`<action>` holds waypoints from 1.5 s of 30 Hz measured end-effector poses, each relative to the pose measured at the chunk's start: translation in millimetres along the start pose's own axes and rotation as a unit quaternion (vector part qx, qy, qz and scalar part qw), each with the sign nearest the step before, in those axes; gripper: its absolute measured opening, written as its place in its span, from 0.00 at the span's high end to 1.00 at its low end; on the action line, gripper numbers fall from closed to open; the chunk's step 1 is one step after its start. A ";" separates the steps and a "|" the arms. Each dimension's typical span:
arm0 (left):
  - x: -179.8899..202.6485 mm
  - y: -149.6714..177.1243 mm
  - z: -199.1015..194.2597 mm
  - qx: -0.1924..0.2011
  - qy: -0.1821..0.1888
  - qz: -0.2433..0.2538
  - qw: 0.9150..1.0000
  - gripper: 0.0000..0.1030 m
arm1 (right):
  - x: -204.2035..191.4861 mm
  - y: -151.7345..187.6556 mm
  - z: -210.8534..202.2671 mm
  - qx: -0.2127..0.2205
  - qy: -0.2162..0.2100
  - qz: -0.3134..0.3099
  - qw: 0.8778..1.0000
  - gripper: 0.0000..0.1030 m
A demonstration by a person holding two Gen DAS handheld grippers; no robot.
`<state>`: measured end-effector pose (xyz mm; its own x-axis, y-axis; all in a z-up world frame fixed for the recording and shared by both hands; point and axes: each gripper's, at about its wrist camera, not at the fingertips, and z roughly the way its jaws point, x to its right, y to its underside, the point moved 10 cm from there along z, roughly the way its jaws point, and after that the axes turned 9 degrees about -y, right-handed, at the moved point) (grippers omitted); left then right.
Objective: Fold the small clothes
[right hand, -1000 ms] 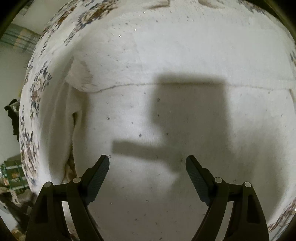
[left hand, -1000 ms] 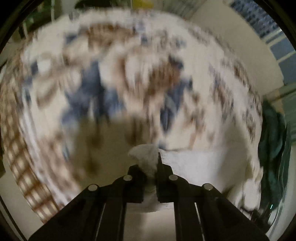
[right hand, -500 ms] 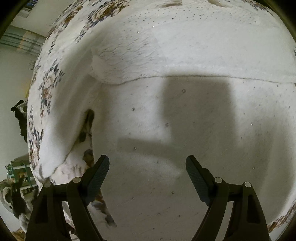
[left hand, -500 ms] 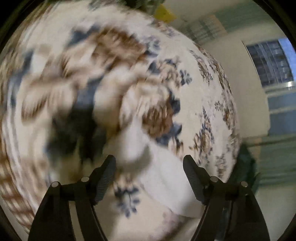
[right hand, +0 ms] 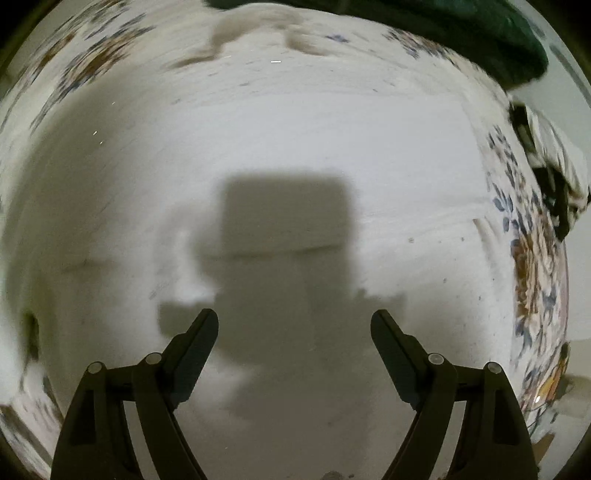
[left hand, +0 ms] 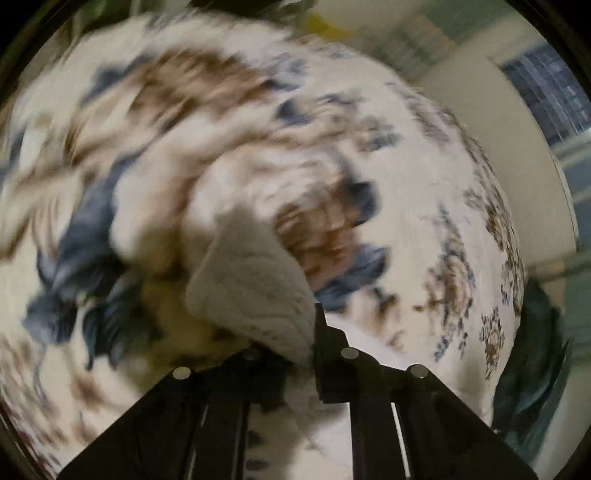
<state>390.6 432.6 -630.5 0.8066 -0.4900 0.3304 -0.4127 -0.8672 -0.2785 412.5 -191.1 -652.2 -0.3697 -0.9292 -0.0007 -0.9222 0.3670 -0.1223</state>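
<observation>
A white knitted garment lies spread flat on the flowered bedspread and fills most of the right wrist view. My right gripper is open and empty just above its middle, casting a shadow on it. In the left wrist view my left gripper is shut on a bunched fold of the white knit garment, lifted over the blurred flowered bedspread.
A dark green cloth lies at the far edge of the bed; it also shows in the left wrist view at the right. A black-and-white garment lies at the right edge. A wall and window are beyond.
My left gripper was shut on the cloth, opened half a second ago, and is now shut on a fold again. My right gripper stayed open and swung across the garment.
</observation>
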 end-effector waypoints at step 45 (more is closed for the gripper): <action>247.2 279.1 -87.8 0.111 -0.180 0.379 0.901 0.09 | 130.9 -149.5 -6.9 -0.036 -0.295 0.032 0.954 0.16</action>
<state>437.7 61.7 -547.3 0.4308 -0.8389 -0.3326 -0.8401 -0.2381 -0.4875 501.2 -367.3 -627.2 -0.3167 -0.7598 -0.5678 -0.9131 0.4063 -0.0345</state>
